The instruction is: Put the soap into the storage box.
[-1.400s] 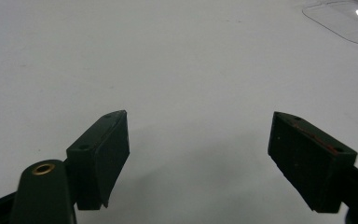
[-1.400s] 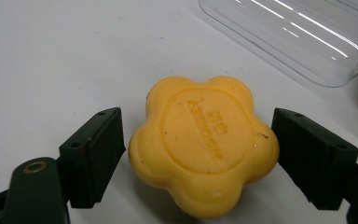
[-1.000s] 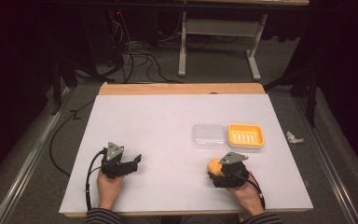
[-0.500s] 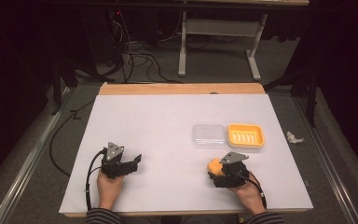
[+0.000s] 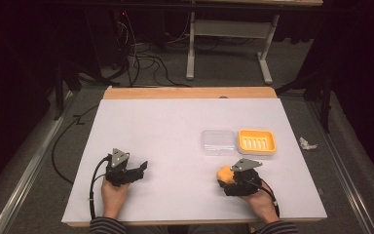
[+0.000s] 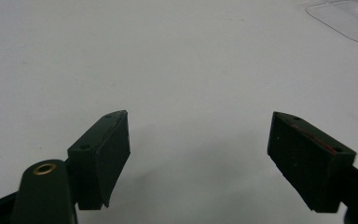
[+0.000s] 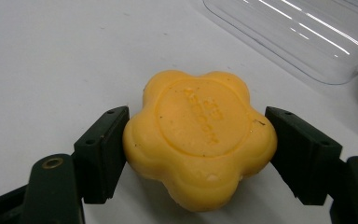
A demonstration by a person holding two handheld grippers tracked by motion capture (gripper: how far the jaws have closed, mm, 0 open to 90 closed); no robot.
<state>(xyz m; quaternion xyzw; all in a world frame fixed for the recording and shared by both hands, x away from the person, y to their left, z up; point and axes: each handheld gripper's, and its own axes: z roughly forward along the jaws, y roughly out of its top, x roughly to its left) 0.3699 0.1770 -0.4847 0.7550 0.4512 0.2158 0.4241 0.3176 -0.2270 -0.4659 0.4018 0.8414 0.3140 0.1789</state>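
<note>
Counting one orange soap [image 7: 199, 135], one clear lid [image 5: 217, 141], one yellow dish [image 5: 256, 141]

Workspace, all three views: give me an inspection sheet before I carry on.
Surface: white table top, wooden strip along the far edge.
Job's things: flower-shaped orange soap between the right gripper's jaws; orange soap dish with the clear lid lying beside it.
Clutter: nothing seen on the table.
Grippers: left gripper open, nothing between its jaws; right gripper shut on the soap, both jaws touching its sides.
Cables: a black one trails from each gripper; more on the floor beyond the table.
Surroundings: dark room, grey floor, crumpled white scrap on the floor to the right, metal frame legs behind.
</note>
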